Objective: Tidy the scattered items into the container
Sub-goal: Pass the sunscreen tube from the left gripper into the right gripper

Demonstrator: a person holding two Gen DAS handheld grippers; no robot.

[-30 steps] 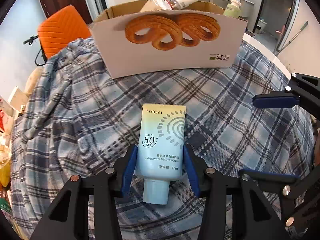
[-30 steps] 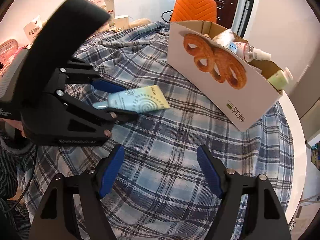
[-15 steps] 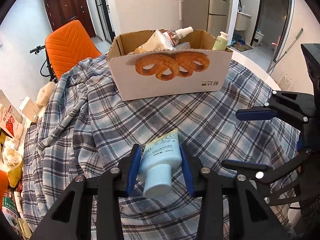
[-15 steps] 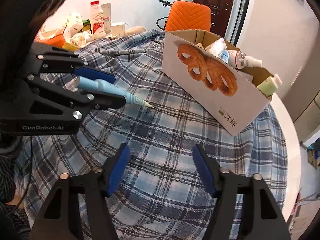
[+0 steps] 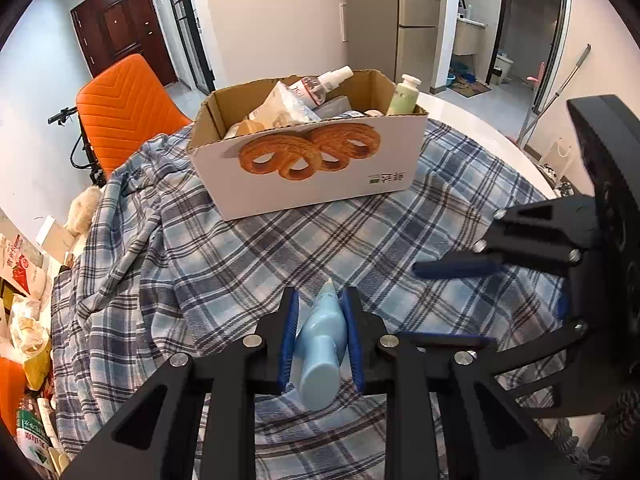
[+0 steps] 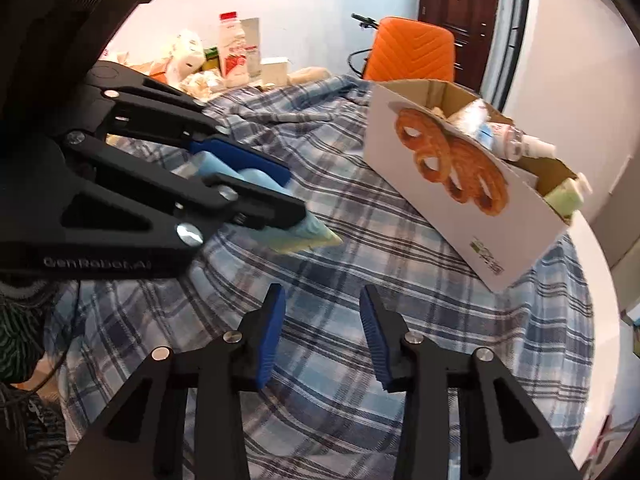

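My left gripper (image 5: 320, 304) is shut on a light blue sunscreen tube (image 5: 322, 344) and holds it above the plaid cloth, cap toward the camera. It also shows in the right wrist view (image 6: 276, 196), with the tube (image 6: 308, 236) sticking out past its fingers. The cardboard box (image 5: 320, 176) with a pastry picture stands ahead on the table, holding several bottles and packets; it also shows in the right wrist view (image 6: 460, 184). My right gripper (image 6: 322, 320) is open and empty over the cloth, to the right of the left one (image 5: 452, 304).
A blue plaid cloth (image 5: 200, 272) covers the round white table (image 5: 480, 124). An orange chair (image 5: 124, 108) stands behind the box at the left. Food packets and bottles (image 6: 232, 56) pile up beyond the table's left side.
My left gripper has lifted the sunscreen tube off the cloth and tilted it up, higher than before. My right gripper has narrowed its opening somewhat but stays empty.
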